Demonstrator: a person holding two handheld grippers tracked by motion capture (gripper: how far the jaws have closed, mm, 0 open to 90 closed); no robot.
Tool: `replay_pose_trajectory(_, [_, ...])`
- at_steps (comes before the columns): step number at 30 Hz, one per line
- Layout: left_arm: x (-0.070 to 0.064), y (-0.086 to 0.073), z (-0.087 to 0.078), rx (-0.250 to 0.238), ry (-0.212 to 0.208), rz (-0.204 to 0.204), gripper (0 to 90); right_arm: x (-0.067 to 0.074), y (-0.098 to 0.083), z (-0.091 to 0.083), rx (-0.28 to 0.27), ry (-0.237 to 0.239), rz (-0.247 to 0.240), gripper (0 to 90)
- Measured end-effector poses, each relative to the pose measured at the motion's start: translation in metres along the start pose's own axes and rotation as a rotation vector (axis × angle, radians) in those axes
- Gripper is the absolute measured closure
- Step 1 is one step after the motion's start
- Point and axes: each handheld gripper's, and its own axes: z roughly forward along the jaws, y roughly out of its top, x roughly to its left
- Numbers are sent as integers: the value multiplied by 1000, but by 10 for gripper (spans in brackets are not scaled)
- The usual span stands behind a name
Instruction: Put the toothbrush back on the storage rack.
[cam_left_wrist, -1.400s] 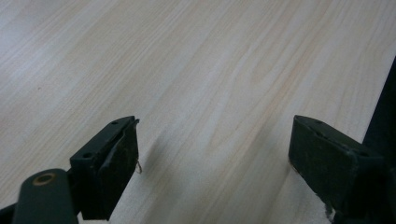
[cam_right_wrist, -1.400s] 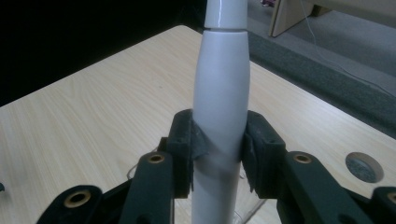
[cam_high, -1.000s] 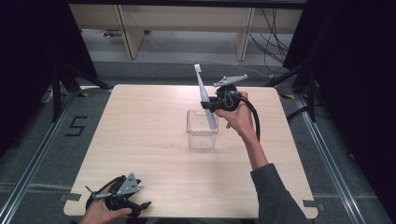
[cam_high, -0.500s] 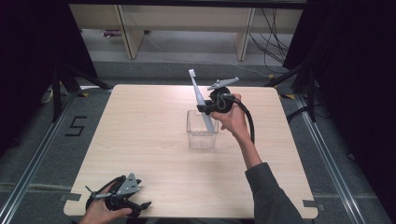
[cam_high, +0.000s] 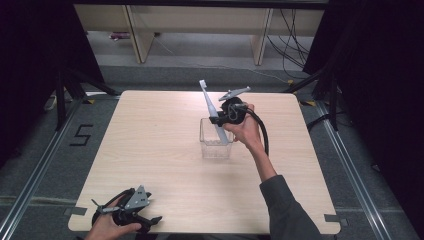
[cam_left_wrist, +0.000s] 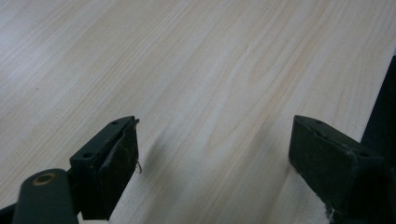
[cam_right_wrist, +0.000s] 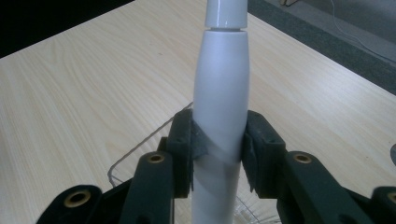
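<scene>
Nearest, at about seven o'clock on the table (cam_high: 165, 150), the left gripper (cam_high: 150, 220) rests on the pale wood by the near edge, gripped by the person's left hand (cam_high: 107, 227); in the left gripper view its two black jaws stand wide apart with bare wood grain between them, so it is released and grasps nothing. Farther in, close to the table's centre and a little toward one o'clock, stands a clear plastic container (cam_high: 216, 142), square-walled and open at the top. A white electric toothbrush (cam_high: 212, 112) slants down into it, its lower end inside the walls near the right side, its brush head tilted up and away toward eleven o'clock above the rim; whether the lower end touches the bottom cannot be told. The right gripper (cam_high: 218, 119) sits just beside the container at its two o'clock corner, held in the person's right hand (cam_high: 245, 131), with its black cable looping back along the forearm. In the right gripper view the jaws are clenched on the toothbrush handle, both pads pressing its white body from either side, and the container's clear rim shows just below. Beyond the far table edge, at twelve o'clock, lie grey floor, loose cables (cam_high: 295, 30) and the legs of a wooden shelf (cam_high: 137, 35).
</scene>
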Motion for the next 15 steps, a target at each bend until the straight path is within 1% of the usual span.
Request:
replay_pose_trajectory(1, [0,0,0,-2,1,-3,155,3,-1,0,22,14,37,670])
replay_pose_trajectory(2, [0,0,0,0,3,1,155,2,-2,2,14,21,33,670])
replay_pose_trajectory(3, [0,0,0,2,-3,-1,155,1,-3,3,19,17,21,670])
replay_pose_trajectory(4, [0,0,0,-1,0,-2,155,2,-4,5,17,10,25,670])
replay_pose_trajectory(5, [0,0,0,0,-2,-2,155,1,-5,5,38,16,19,670])
replay_pose_trajectory(7, [0,0,0,-2,2,-2,155,2,-8,9,32,16,26,670])
replay_pose_trajectory(8, [-1,0,0,-3,1,-4,155,1,-9,9,47,13,4,670])
replay_pose_trajectory(9, [0,0,0,-2,4,-1,155,2,-10,11,38,9,4,670])
replay_pose_trajectory(10, [-1,0,0,-5,1,-5,155,1,-10,12,50,11,-10,670])
replay_pose_trajectory(11, [0,0,0,-3,2,-4,155,1,-10,12,57,5,-13,670])
replay_pose_trajectory(12, [0,0,0,-3,1,-4,155,3,-10,13,55,8,10,670])
replay_pose_trajectory(14, [0,0,0,0,3,1,156,2,-10,14,69,9,-8,670])
replay_pose_trajectory(15, [0,0,0,0,1,1,155,3,-10,15,72,3,-6,670])
